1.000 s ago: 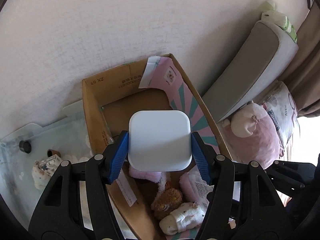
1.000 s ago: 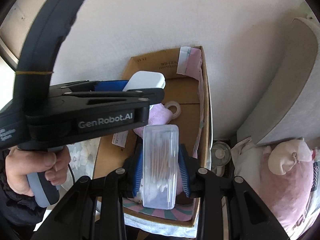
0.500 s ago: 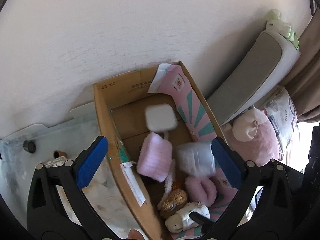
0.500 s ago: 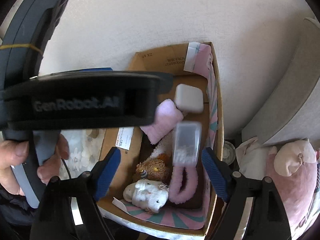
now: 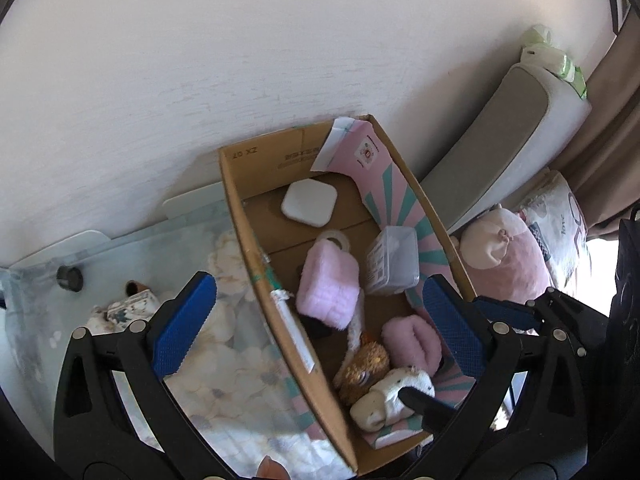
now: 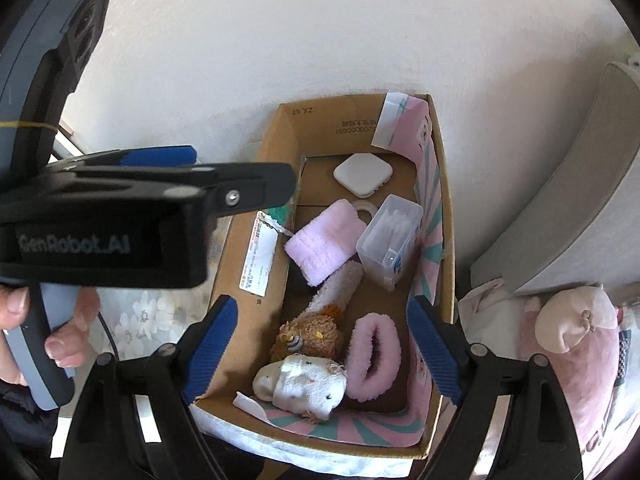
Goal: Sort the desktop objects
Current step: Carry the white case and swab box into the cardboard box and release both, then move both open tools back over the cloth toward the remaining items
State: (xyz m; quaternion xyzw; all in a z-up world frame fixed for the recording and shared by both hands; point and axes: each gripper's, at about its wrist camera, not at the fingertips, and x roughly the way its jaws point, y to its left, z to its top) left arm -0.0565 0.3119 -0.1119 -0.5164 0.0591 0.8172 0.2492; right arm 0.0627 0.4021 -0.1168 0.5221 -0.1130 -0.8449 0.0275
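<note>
A cardboard box [image 5: 236, 216] [image 6: 286, 128] stands against the wall. Inside lie a white square case [image 5: 309, 203] [image 6: 362, 174] at the far end, a clear box of cotton swabs [image 5: 394, 261] [image 6: 390, 234] by the right wall, a pink fluffy pouch [image 5: 328, 290] [image 6: 324, 246], pink slippers [image 5: 412, 344] [image 6: 372, 360] and plush toys [image 5: 366, 368] [image 6: 308, 340]. My left gripper [image 5: 316, 326] is open and empty above the box. My right gripper [image 6: 322, 350] is open and empty above the box's near end.
A floral-covered table [image 5: 240, 380] lies left of the box, with a small patterned object [image 5: 130, 306] on it. A grey cushion [image 5: 504, 152] and a pink plush [image 5: 504, 252] [image 6: 576, 332] sit right of the box. The left gripper's body [image 6: 120, 216] fills the right view's left side.
Both grippers opened and let go: the white case and the cotton swab box dropped into the cardboard box. Both grippers pulled back and up.
</note>
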